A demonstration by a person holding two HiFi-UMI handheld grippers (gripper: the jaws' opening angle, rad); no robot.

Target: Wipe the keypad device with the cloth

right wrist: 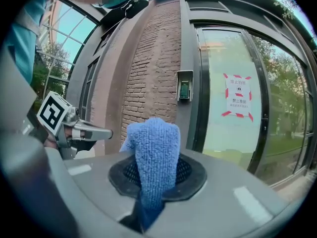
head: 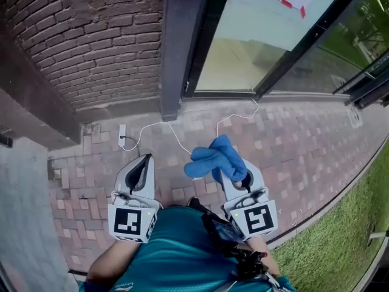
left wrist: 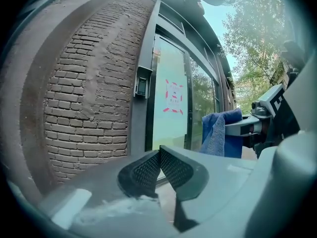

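Jaws of right gripper point(right wrist: 156, 175) around cloth point(right wrist: 153, 143), keypad device point(right wrist: 184, 89) beyond

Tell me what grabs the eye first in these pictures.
The bright blue cloth stands out most, pinched in the right gripper and sticking up between its jaws. Behind it, a small keypad device sits on the dark door frame between the brick wall and a glass door bearing a red-and-white notice. The left gripper is shut and empty.

brown brick wall point(head: 109, 35) | glass door point(head: 255, 35) — dark frame | brick-paved floor point(head: 292, 145) | grass point(head: 340, 236) | daylight
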